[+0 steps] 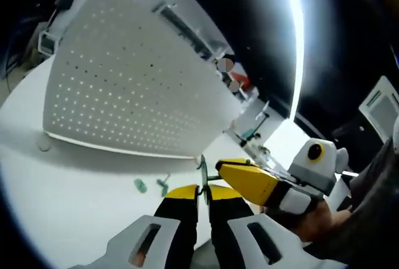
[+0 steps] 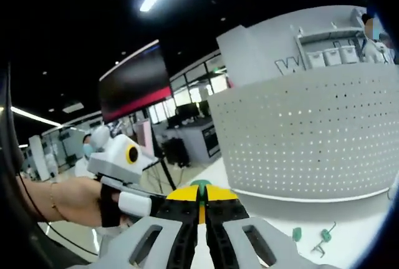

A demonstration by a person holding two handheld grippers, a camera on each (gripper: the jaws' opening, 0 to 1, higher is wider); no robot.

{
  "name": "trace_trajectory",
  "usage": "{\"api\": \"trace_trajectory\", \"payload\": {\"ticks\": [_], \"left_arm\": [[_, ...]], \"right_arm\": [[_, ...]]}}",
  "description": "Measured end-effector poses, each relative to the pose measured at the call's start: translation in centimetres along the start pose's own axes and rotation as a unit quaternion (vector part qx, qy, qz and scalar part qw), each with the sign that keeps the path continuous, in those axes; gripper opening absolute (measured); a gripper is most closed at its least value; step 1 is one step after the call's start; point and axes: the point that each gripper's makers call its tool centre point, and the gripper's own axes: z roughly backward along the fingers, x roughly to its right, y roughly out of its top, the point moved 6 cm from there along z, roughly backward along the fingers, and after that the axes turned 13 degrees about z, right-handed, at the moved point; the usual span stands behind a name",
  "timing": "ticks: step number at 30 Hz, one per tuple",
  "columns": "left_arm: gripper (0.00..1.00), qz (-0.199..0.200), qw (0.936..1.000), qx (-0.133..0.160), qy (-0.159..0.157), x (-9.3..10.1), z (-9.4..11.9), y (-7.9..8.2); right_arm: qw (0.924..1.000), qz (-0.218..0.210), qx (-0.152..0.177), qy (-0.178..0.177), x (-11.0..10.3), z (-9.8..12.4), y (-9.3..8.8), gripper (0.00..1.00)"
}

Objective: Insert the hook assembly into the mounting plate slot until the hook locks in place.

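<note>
Pegboard (image 1: 131,88), white perforated metal, upright on table (image 1: 75,219)

A single large letter "W" is seen in the right gripper view, in dark blue on the pale grey wall panel (image 2: 274,44) behind the white perforated board; whatever follows it is hidden by the board's upper edge. Small marks are borne by the white storage bins (image 2: 330,57) on the shelf beside it, but they are too small to be read. In the left gripper view, no text, label or number can be read.
</note>
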Motion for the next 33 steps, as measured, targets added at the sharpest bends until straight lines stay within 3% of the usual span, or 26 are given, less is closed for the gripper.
{"api": "trace_trajectory", "payload": {"ticks": [14,17,21,24,28,33], "left_arm": [[0.03,-0.034,0.9990,-0.018,0.024,-0.1,0.6,-0.2],[0.02,-0.065,0.9970,-0.014,0.041,-0.2,0.7,-0.1],[0.02,-0.078,0.9952,-0.017,0.057,-0.5,0.8,-0.2],[0.02,-0.085,0.9942,-0.009,0.066,-0.6,1.0,0.0],[0.02,-0.113,0.9895,0.000,0.091,-0.8,1.6,0.6],[0.02,-0.167,0.9791,0.003,0.116,-0.8,1.8,1.3]], "right_arm": [[0.9999,0.002,-0.011,0.001,-0.4,-0.1,-0.5,0.00],[0.9997,-0.016,-0.017,0.008,-0.5,-0.2,-0.6,0.01],[0.9953,-0.083,-0.035,0.036,-0.3,-0.4,-0.9,0.02],[0.9953,-0.083,-0.031,0.039,-0.2,-0.2,-0.4,0.03],[0.9952,-0.085,-0.028,0.039,0.1,0.4,0.2,0.07],[0.9960,-0.074,-0.033,0.037,0.1,0.7,-0.1,0.07]]}}
